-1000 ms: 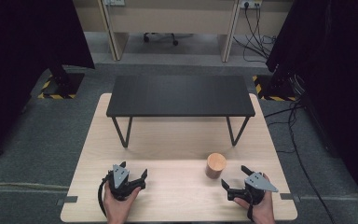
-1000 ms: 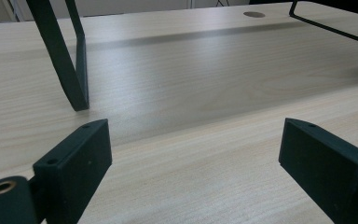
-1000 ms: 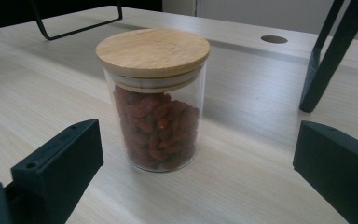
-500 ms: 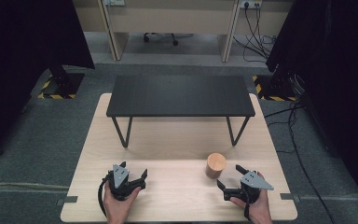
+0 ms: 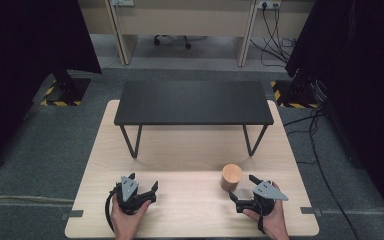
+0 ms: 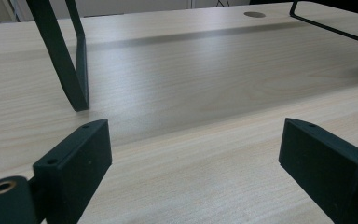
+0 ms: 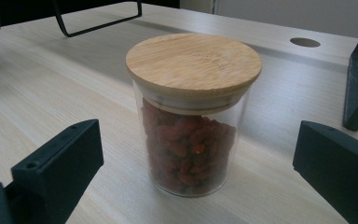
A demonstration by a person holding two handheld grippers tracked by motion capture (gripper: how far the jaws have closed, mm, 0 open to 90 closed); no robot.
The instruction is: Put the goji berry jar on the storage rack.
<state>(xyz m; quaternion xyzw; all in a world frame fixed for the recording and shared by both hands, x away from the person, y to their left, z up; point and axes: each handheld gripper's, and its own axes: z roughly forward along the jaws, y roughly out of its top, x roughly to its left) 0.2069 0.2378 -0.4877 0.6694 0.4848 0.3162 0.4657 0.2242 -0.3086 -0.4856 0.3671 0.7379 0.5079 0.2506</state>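
Right gripper (image 5: 242, 192) is held low over the wooden table (image 5: 190, 150), near its front right edge, jaws spread wide with nothing between the pads. A glass jar (image 7: 193, 116) is seen straight ahead of the right fingers (image 7: 58, 163) in the right gripper view, centred on the gap but past the fingertips, not touched by either one. The jar is upright on the tabletop, capped with a round wooden lid (image 7: 193, 63), and filled roughly to the neck with small red dried pieces; what they are cannot be told. From the high view the jar (image 5: 231, 176) is placed just beyond and slightly inboard of the right gripper, close to it, contact not seen.

Left gripper (image 5: 145, 187) is held at the front left of the table, well apart from the jar. Jaws are released and spread wide; bare wood grain is seen between the left fingers (image 6: 74, 168) in the left gripper view. A black metal leg (image 6: 67, 60) is seen ahead of the left-hand finger and farther off. It belongs to a small black bench (image 5: 194, 102) set across the far half of the table, beyond both sets of fingers. A round cable hole (image 6: 254, 14) is seen in the tabletop far ahead of the left fingers.

Each gripper is gripped from behind by a hand (image 5: 125, 222) entering from the bottom edge.
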